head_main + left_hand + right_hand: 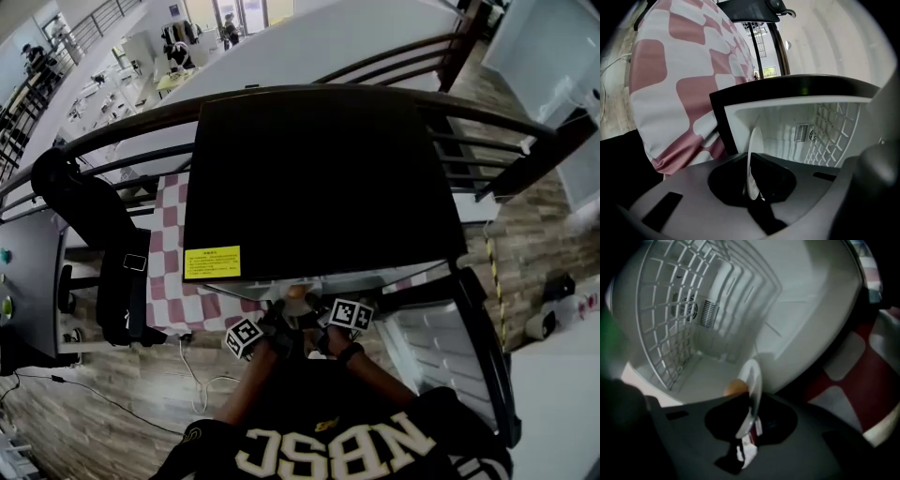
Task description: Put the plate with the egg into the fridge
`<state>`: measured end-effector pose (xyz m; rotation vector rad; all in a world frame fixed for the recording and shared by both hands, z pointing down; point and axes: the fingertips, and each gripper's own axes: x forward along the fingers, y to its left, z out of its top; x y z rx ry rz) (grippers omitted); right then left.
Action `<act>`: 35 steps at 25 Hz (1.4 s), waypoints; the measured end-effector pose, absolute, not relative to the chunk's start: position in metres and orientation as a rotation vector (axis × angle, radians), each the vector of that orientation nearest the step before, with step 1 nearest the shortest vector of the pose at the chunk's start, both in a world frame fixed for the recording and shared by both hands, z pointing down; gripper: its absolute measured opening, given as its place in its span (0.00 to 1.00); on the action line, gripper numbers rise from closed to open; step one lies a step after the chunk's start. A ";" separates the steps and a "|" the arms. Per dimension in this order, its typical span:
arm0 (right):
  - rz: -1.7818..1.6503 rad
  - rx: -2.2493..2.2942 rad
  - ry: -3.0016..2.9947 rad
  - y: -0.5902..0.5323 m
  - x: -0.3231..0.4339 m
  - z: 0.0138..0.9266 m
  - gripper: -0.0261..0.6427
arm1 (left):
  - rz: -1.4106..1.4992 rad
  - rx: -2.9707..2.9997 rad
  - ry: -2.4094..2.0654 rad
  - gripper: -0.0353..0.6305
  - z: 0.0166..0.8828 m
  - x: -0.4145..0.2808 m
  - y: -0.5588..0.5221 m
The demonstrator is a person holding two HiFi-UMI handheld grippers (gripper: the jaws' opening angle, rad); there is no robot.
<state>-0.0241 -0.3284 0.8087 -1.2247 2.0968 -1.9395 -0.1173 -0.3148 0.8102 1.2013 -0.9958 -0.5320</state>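
Note:
Both grippers hold a white plate [298,300] by its opposite edges at the mouth of the black mini fridge [319,178]. In the left gripper view the plate [753,159] shows edge-on, with my left gripper [752,187] shut on its rim. The right gripper view has my right gripper [749,423] shut on the plate [753,385], and a brown egg [735,388] lies on it. The white fridge interior [717,376] opens just beyond the plate. From the head view, my left gripper [267,330] and my right gripper [328,323] sit close together below the fridge's front edge.
The fridge door [445,352] stands open to the right. A wire shelf [665,319] lines one side of the interior. A pink-and-white checked cloth [684,70] covers the table beside the fridge. A black jacket [84,211] hangs at the left, and dark railings [497,122] run behind.

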 end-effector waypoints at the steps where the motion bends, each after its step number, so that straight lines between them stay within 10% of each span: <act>1: -1.939 -1.229 2.085 -0.331 -0.024 0.808 0.12 | -0.535 1.194 -0.993 0.10 0.810 -0.117 -0.317; 18: -1.838 -1.369 2.211 -0.359 -0.022 0.800 0.12 | -0.555 1.153 -1.022 0.10 0.810 -0.116 -0.345; 25: -1.754 -1.404 2.408 -0.345 -0.017 0.791 0.37 | -0.574 1.138 -1.041 0.10 0.812 -0.113 -0.339; 35: -1.824 -1.376 2.244 -0.306 0.007 0.789 0.38 | -0.520 1.192 -1.049 0.11 0.810 -0.111 -0.349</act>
